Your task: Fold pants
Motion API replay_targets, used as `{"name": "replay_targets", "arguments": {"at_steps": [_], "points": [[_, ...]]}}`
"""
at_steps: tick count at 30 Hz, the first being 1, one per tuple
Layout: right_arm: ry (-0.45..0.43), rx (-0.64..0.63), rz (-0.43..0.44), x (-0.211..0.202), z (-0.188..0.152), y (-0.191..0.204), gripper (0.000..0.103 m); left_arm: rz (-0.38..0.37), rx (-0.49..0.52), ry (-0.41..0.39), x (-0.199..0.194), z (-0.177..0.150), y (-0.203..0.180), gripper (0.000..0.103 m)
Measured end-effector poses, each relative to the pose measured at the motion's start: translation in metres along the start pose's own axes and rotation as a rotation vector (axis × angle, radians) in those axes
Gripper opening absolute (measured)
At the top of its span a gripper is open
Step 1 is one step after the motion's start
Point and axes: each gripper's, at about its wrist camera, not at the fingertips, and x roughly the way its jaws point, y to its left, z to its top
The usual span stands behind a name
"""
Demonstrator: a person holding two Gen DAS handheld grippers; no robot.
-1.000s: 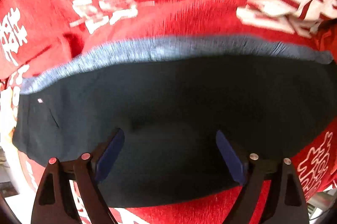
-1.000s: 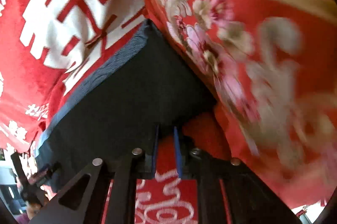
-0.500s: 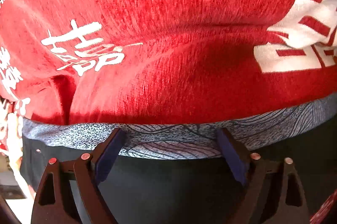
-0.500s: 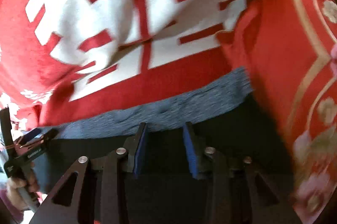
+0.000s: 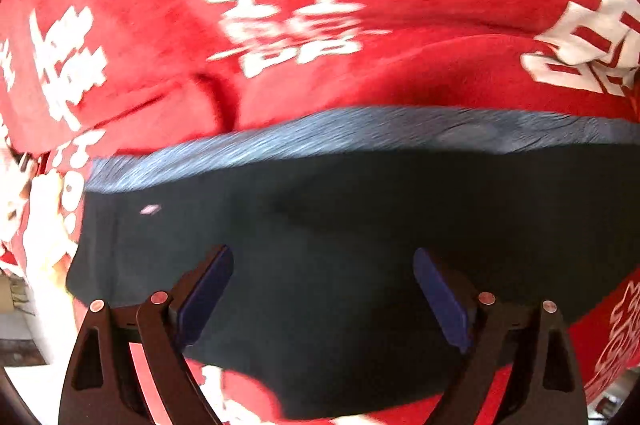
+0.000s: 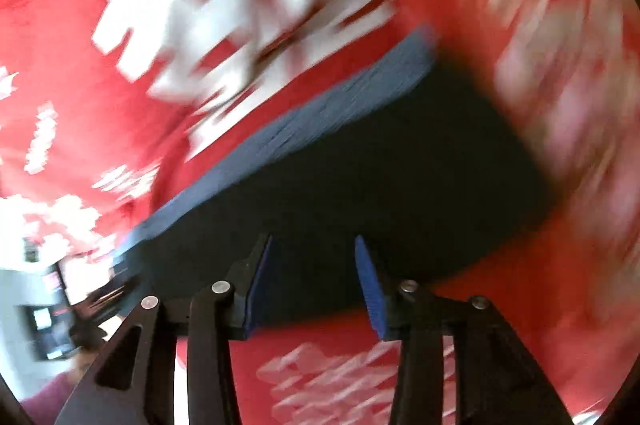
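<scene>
A red woven cloth with large white printed characters [image 5: 296,21] covers the whole surface and fills the background in both wrist views; along its right side in the right wrist view a second red fabric with a blurred pink and gold flower pattern [image 6: 560,73] rises beside it. The left gripper [image 5: 322,289] points steeply down with its blue-padded fingers spread wide and nothing pinched between them; the pads hang over the dark cloth without pressing it. Under it lie the dark navy folded pants with a mottled grey-blue waistband [image 5: 360,225], flat on the red cloth, the waistband forming the far edge of the bundle and a small pale tag showing near its left end. The right gripper [image 6: 314,281] has its jaws opening, the blue pads apart with only the pants' surface seen in the gap, not clamped. In that view the pants [image 6: 380,185] run diagonally, their right end reaching the flowered fabric. At the lower left, off the cloth's edge, a sleeve [image 6: 52,393] shows, blurred.
</scene>
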Motion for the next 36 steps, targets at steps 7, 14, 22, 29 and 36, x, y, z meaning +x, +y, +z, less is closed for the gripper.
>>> {"name": "replay_targets", "arguments": {"at_steps": [7,14,22,29,36], "points": [[0.188,0.061,0.339,0.081,-0.114,0.097,0.046,0.105,-0.008,-0.002,0.027,-0.019,0.111,0.093],[0.227,0.095,0.422,0.175,-0.159,0.16,0.046,0.028,-0.032,0.013,0.075,-0.041,0.196,0.103],[0.189,0.108,0.41,0.193,-0.153,0.174,0.046,-0.053,0.021,-0.053,0.072,-0.045,0.206,0.103],[0.161,0.022,0.263,0.184,-0.146,0.2,0.009,-0.082,0.061,-0.073,0.074,-0.043,0.214,0.103],[0.153,0.118,0.225,0.189,-0.171,0.17,0.009,-0.036,0.045,-0.04,0.066,-0.043,0.21,0.103]]}}
